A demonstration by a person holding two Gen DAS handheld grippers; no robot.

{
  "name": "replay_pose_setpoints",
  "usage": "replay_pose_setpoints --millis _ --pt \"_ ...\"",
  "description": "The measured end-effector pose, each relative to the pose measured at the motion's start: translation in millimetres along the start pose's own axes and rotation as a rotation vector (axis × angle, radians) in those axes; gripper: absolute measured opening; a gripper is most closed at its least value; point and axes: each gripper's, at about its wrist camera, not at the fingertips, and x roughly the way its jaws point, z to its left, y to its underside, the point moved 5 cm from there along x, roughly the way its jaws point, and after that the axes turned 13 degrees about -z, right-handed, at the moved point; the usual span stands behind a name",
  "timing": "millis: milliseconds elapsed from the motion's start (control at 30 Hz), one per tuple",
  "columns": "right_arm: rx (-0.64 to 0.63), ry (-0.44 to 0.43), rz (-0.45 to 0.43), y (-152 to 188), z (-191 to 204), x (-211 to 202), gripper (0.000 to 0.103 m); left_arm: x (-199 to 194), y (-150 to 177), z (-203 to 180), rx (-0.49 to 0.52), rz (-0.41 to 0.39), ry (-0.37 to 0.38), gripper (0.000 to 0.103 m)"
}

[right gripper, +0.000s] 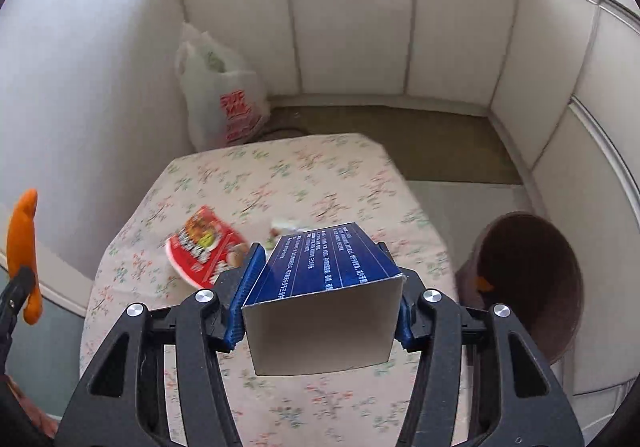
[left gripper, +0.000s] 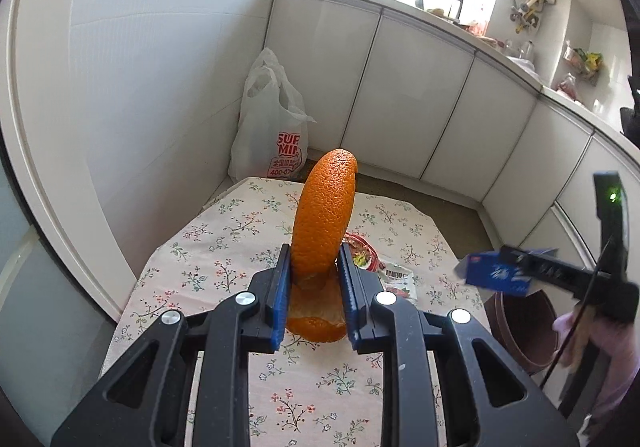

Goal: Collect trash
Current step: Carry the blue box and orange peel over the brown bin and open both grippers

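Left gripper [left gripper: 314,279]: clamped on a curled orange peel [left gripper: 324,215] above the floral tablecloth [left gripper: 224,231].
Right gripper [right gripper: 322,287]: holding an open blue carton [right gripper: 324,259] — raised beside the brown bin [right gripper: 532,279].
Still on table: red noodle lid [right gripper: 204,243], small wrapper [left gripper: 396,281].
Risk: the hollow carton could crush or slip — missing the bin; the peel could snap loose.

The white plastic bag [left gripper: 272,127] reads "SUP", "MI", "400-07".

Curled orange peel [left gripper: 324,215] stands upright; open-ended blue carton [right gripper: 328,259] lies tilted.
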Motion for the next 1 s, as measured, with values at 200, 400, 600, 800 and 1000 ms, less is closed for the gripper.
replay_pose_setpoints --millis 200,400,600,800,1000 --pt "0.103 0.183 -0.073 -21 -123 -12 0.053 16 20 -36 0.073 0.046 0.033 0.023" --pt "0.207 0.368 -0.08 -8 -219 -11 0.087 32 43 -83 0.156 0.087 0.091 0.023" --pt "0.304 0.522 -0.132 9 -274 -53 0.096 53 69 -154 0.199 0.15 0.204 0.023" --pt "0.523 0.477 -0.177 41 -319 -97 0.096 67 73 -255 0.226 0.187 0.355 0.024" --pt "0.703 0.479 -0.144 74 -374 -103 0.096 79 68 -353 0.233 0.192 0.476 0.024"
